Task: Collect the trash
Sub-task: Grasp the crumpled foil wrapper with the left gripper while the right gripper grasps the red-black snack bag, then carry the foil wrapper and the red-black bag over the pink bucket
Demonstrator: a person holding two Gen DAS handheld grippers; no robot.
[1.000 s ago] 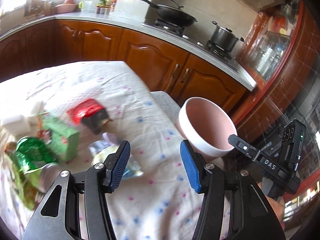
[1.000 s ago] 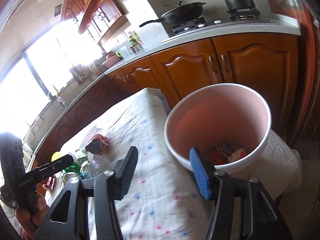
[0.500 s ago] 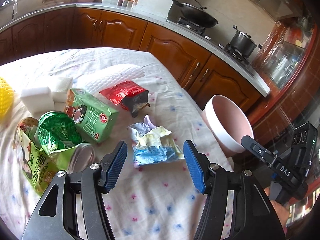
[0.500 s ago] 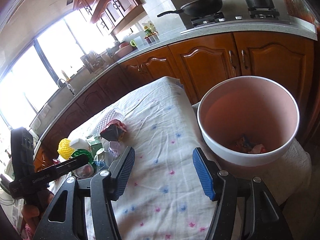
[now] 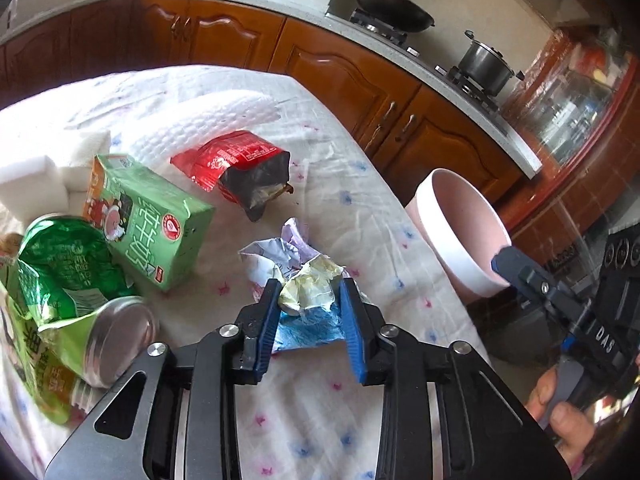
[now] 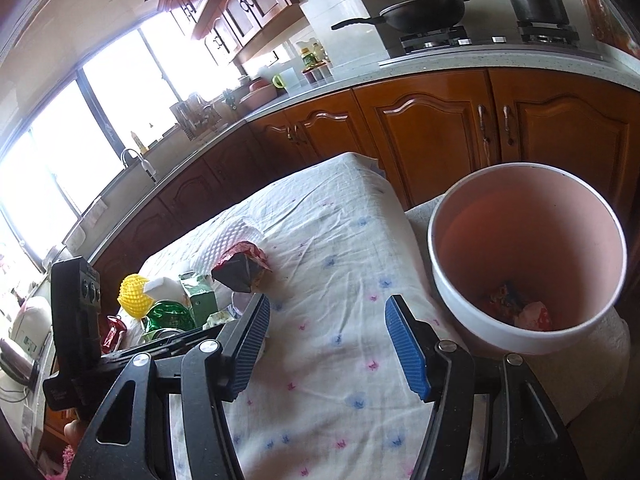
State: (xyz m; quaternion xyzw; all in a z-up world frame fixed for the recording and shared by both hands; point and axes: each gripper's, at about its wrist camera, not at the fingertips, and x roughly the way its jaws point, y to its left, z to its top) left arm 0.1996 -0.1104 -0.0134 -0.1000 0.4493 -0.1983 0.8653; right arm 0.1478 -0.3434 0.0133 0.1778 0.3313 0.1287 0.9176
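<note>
— Where's the crumpled blue-and-yellow foil wrapper [image 5: 308, 300]?
— Near the surface's [image 5: 320, 408] right edge, pinched between the left claw's [image 5: 307, 312] blue pads.
— And the right claw [image 6: 327, 344]?
— Spread wide, holding nothing, hovering beside the pink round plastic bin [image 6: 480, 320] off that edge.

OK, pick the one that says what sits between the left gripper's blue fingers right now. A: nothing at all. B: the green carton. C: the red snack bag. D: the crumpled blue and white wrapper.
D: in the left wrist view the left gripper has its blue fingers closed against both sides of the crumpled blue and white wrapper, while the green carton and red snack bag lie apart on the cloth.
</note>
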